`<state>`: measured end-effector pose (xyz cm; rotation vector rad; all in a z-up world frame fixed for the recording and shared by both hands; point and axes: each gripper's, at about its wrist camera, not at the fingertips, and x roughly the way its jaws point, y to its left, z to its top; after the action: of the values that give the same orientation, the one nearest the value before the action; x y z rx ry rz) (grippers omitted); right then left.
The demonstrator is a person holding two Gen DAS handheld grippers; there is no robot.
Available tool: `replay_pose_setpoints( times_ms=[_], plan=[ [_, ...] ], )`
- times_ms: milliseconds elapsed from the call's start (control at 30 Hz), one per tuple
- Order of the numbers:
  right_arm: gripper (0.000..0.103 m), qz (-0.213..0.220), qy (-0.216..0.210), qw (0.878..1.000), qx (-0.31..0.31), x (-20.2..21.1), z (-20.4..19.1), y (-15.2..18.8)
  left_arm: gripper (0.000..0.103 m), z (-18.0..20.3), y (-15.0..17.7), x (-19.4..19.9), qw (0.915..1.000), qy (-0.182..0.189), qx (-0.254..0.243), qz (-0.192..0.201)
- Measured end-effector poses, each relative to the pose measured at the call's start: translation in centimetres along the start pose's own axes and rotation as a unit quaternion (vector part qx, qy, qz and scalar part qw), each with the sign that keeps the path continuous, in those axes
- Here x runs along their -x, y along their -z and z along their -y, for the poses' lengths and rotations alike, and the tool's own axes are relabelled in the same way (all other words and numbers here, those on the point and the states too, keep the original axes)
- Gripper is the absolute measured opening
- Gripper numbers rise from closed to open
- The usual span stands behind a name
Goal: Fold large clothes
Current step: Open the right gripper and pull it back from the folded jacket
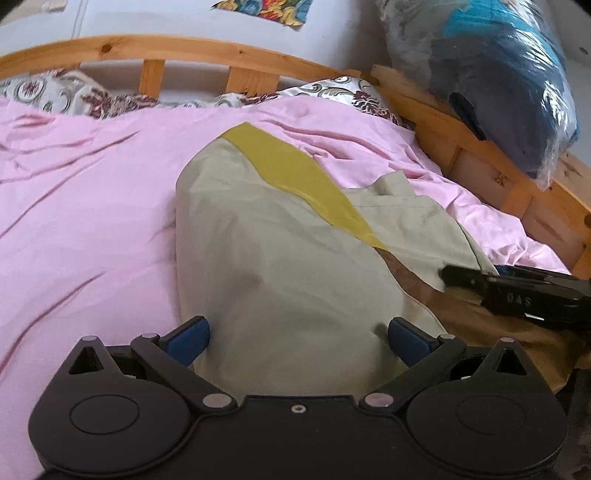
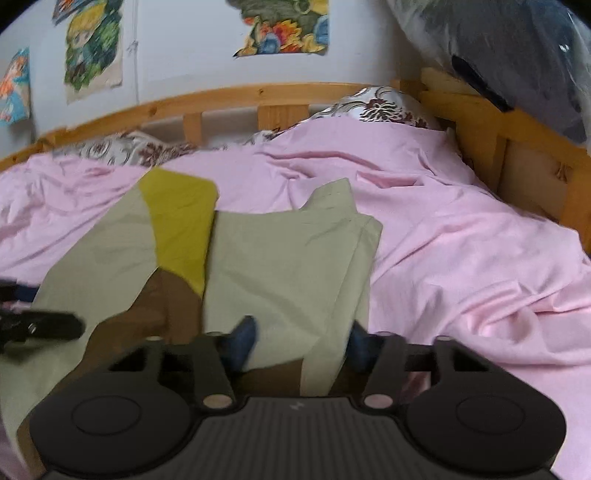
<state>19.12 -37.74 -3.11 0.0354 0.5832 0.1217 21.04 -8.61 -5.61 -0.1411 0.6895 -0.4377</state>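
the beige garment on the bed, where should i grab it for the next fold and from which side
Probably grip the garment at its loose corner on the right, where stacked layers end on the pink sheet. Come in from the right, low along the sheet, so one finger can slip under that free edge.

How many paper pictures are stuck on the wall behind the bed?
4. In the right wrist view: one at the far left edge, one beside it, a small one cut off at the top, one mid-wall. More may be outside the frame.
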Motion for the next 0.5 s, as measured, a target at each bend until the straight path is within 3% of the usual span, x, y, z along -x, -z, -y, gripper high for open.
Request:
replay_pose_setpoints(
  times_ms=[67,200,367,500],
  plan=[
    [0.038,0.018,0.01,1.0,-0.001,0.1,0.3,0.1,0.102,-0.1,0.1,0.1,1.0,0.001,0.006,-0.002],
    [0.007,0.063,0.03,0.997,0.03,0.1,0.4,-0.5,0.102,0.4,-0.1,0.1,1.0,-0.005,-0.001,-0.004],
    [0.004,0.11,0.019,0.991,0.08,-1.4,-0.2,-2.4,0.102,0.3,-0.9,0.2,0.9998,-0.008,0.015,-0.012],
    [0.004,0.062,0.014,0.996,0.069,-4.3,0.7,-2.7,0.102,0.1,-0.8,0.3,0.9996,-0.003,0.018,-0.02]
  ],
)
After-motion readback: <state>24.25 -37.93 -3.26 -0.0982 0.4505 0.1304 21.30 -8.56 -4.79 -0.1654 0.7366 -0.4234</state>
